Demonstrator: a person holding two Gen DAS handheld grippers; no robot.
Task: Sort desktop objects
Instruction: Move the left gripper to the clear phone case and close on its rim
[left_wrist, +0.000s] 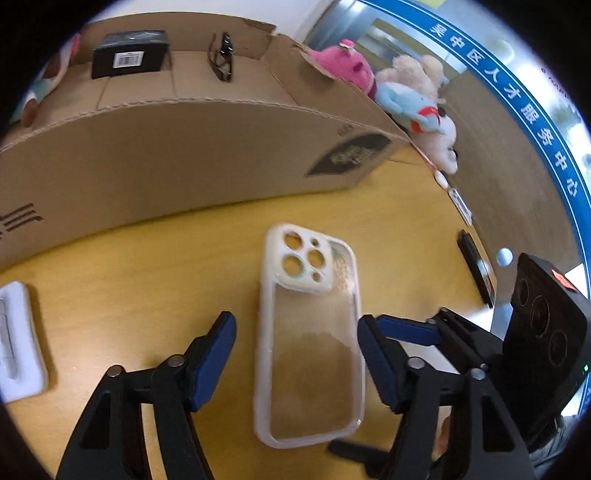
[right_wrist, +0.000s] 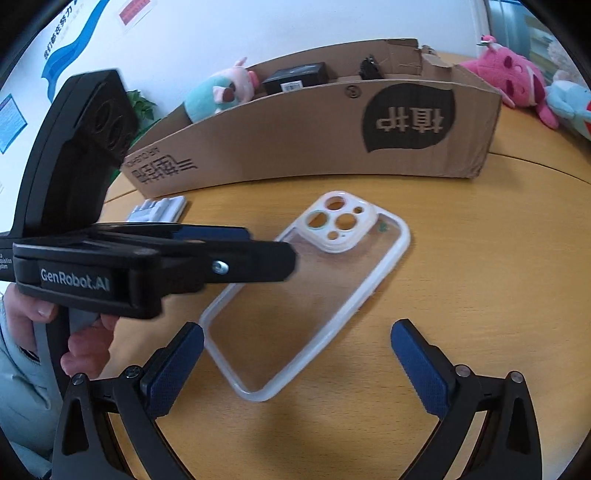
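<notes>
We see a clear phone case (left_wrist: 310, 339) with a whitish rim lying flat on the yellow wooden counter (left_wrist: 147, 266), in front of a long cardboard box (left_wrist: 184, 147). Its long axis runs away from us toward the box in the left wrist view, with the camera-cutout end nearest the box and the plain end toward the grippers; in the right wrist view the same case (right_wrist: 314, 288) lies on a slant, cutout end up and to the right, plain end down and to the left. Our left gripper (left_wrist: 297, 354) straddles the case with its blue pads (left_wrist: 218, 354) standing apart on either side of it; the right-hand pad sits just beside the case's rim, the left-hand pad a little off it, and neither visibly presses on it. Our right gripper (right_wrist: 297, 369) is spread wide over the plain end of the case, its pads well clear of the rim and nothing clamped. In the right wrist view the left gripper's body (right_wrist: 147, 266) reaches in from the left over the case, held by a hand (right_wrist: 74, 332). Inside the box sit a black carton (left_wrist: 129, 53) and dark glasses (left_wrist: 221, 59). A white tray-like item (left_wrist: 18, 339) lies on the counter at the left, and plush toys (left_wrist: 406, 88) rest beyond the box's right end.
</notes>
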